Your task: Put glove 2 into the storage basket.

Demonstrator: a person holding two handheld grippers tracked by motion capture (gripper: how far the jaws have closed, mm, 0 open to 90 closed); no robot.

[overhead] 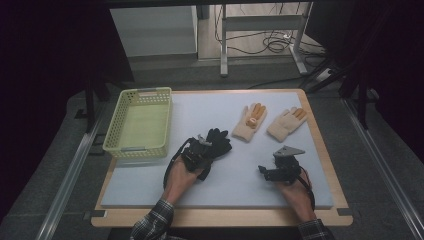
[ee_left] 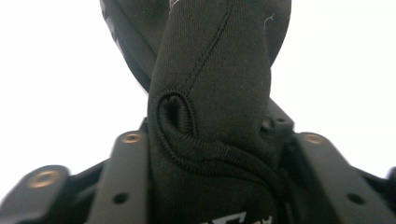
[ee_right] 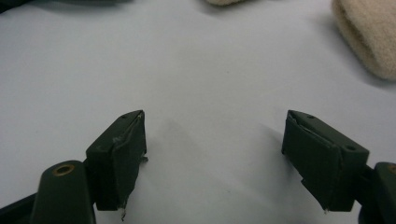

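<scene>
The black glove (overhead: pixel 218 141) lay on the pale grey mat (overhead: pixel 235 180) near the middle of the table, just right of the yellow-green basket (overhead: pixel 131 148), with its fingers pointing away from the person and its cuff end under the left gripper (overhead: pixel 200 146). In the left gripper view the black glove (ee_left: pixel 212 116) was a dark, smooth, slightly stretchy fabric with a raised stitched seam running down its length and a thick ribbed hem folded into a small loop; a trace of white print showed at the bottom edge. The cloth stood bunched between the two black jaws, which pressed on it from either side, so the left gripper (ee_left: pixel 212 186) was clamped on the glove. The right gripper (overhead: pixel 272 172) rested over the mat to the right, well apart from the glove, held in the person's right hand (overhead: pixel 295 192). In its own view the right gripper (ee_right: pixel 215 149) had its jaws wide apart with bare mat between them. Beyond it, toward the far edge of the mat, lay two cream gloves with orange fingertips, the left cream glove (overhead: pixel 250 121) and the right cream glove (overhead: pixel 286 123), side by side and close together. The cuff of a cream glove (ee_right: pixel 369 37) showed at the upper right of the right gripper view.
</scene>
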